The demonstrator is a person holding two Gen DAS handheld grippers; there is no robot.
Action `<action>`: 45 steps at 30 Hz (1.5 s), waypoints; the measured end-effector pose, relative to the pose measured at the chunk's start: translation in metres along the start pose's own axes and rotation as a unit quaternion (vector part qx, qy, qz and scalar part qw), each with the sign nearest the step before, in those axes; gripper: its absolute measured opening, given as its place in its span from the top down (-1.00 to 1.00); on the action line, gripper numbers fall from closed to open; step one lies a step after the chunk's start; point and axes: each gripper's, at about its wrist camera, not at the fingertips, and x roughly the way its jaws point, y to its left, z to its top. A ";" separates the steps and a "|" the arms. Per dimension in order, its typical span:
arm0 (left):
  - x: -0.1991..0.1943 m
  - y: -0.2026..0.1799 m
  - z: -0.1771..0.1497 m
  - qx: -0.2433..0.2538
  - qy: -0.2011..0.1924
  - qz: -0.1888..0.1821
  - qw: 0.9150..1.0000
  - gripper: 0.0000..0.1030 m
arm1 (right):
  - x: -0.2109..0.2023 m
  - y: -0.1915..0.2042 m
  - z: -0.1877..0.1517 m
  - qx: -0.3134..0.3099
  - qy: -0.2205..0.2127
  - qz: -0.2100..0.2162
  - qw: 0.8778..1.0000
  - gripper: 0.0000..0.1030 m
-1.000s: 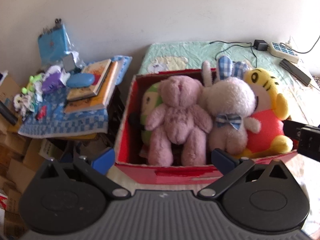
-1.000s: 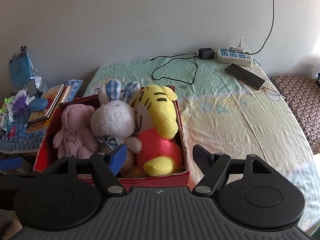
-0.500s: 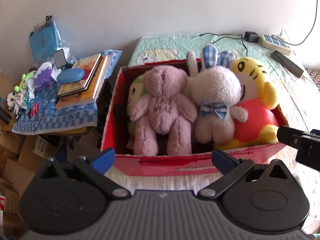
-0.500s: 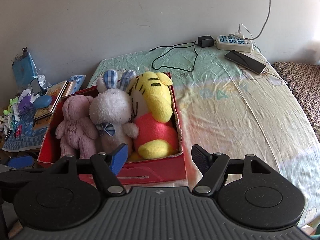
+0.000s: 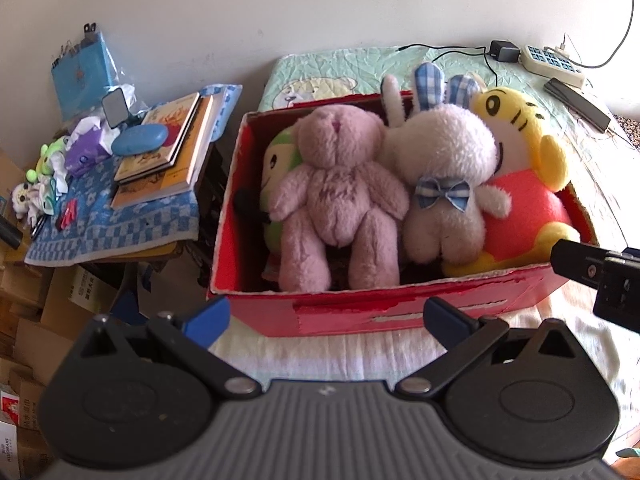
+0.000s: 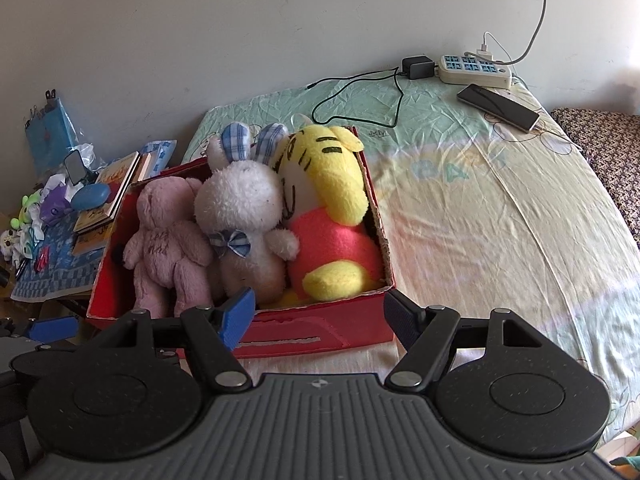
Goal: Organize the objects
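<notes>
A red cardboard box [image 5: 400, 312] [image 6: 320, 332] sits on the bed's left end. Packed upright inside are a pink teddy bear [image 5: 340, 196] [image 6: 164, 244], a white rabbit with checked blue ears [image 5: 444, 184] [image 6: 244, 220], a yellow tiger in a red shirt [image 5: 524, 168] [image 6: 332, 200] and a green toy [image 5: 276, 172] half hidden behind the bear. My left gripper [image 5: 326, 320] is open in front of the box's near wall, holding nothing. My right gripper [image 6: 320, 314] is open too, just before the box's near right corner, and empty.
A side table with a blue checked cloth [image 5: 116, 224] carries books [image 5: 168, 152], a blue case [image 5: 140, 140] and small toys. On the bed sheet [image 6: 500, 220] lie a power strip [image 6: 472, 68], a charger with cable [image 6: 416, 66] and a phone [image 6: 498, 106]. Cardboard boxes [image 5: 24, 320] stand below left.
Both grippers have pulled back and risen from the box, so it sits farther off and more of its front wall and the bed shows. The toys have not moved.
</notes>
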 end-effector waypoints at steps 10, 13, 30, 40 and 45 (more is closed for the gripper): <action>0.003 0.009 0.013 -0.002 -0.016 -0.003 1.000 -0.99 | 0.001 0.006 0.004 0.003 -0.014 -0.007 1.000 -0.43; 0.005 0.009 0.016 -0.001 -0.020 -0.008 1.000 -0.99 | 0.002 0.006 0.006 0.005 -0.020 -0.011 1.000 -0.43; 0.018 0.014 0.032 -0.006 -0.037 0.010 0.999 -0.99 | 0.013 0.010 0.021 0.006 -0.038 -0.023 0.999 -0.43; 0.027 0.016 0.038 -0.008 -0.036 0.008 0.999 -0.99 | 0.024 0.014 0.027 -0.001 -0.031 -0.018 0.999 -0.44; 0.035 0.019 0.040 -0.016 -0.027 0.001 1.000 -0.99 | 0.031 0.013 0.029 -0.001 -0.026 -0.016 1.000 -0.44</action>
